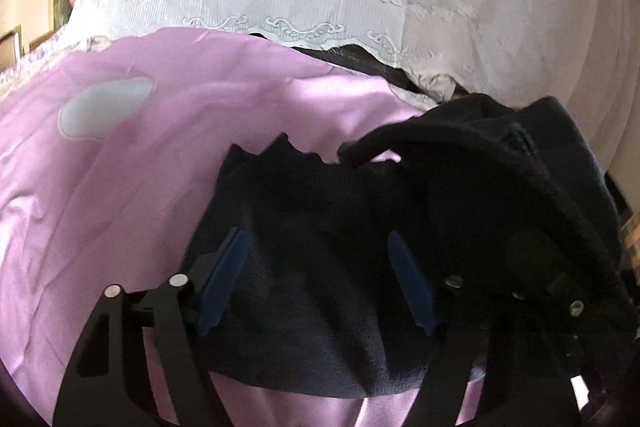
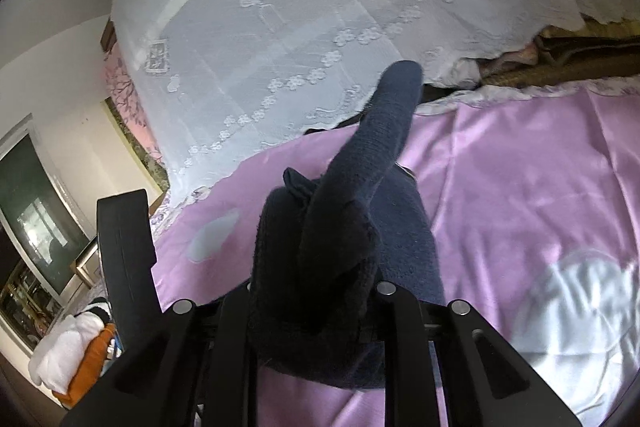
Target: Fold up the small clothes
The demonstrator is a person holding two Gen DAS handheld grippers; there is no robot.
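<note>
A dark navy knitted garment (image 1: pixel 320 307) lies on a pink satin bedspread (image 1: pixel 140 187). My left gripper (image 1: pixel 316 267) is open, its blue-padded fingers (image 1: pixel 228 279) spread just above the flat part of the garment. To its right a lifted fold of the same garment (image 1: pixel 520 207) hangs over it. In the right wrist view my right gripper (image 2: pixel 316 291) is shut on the navy garment (image 2: pixel 320 247), bunched between the jaws, and a sleeve-like end (image 2: pixel 392 107) sticks forward.
A white lace cover (image 2: pixel 300 7) lies over the bed beyond the pink spread (image 2: pixel 520 167). The left gripper's body (image 2: pixel 124 247) shows at the left of the right wrist view. Folded white and orange clothes (image 2: pixel 76 363) sit at the lower left beside a mirror (image 2: pixel 32 211).
</note>
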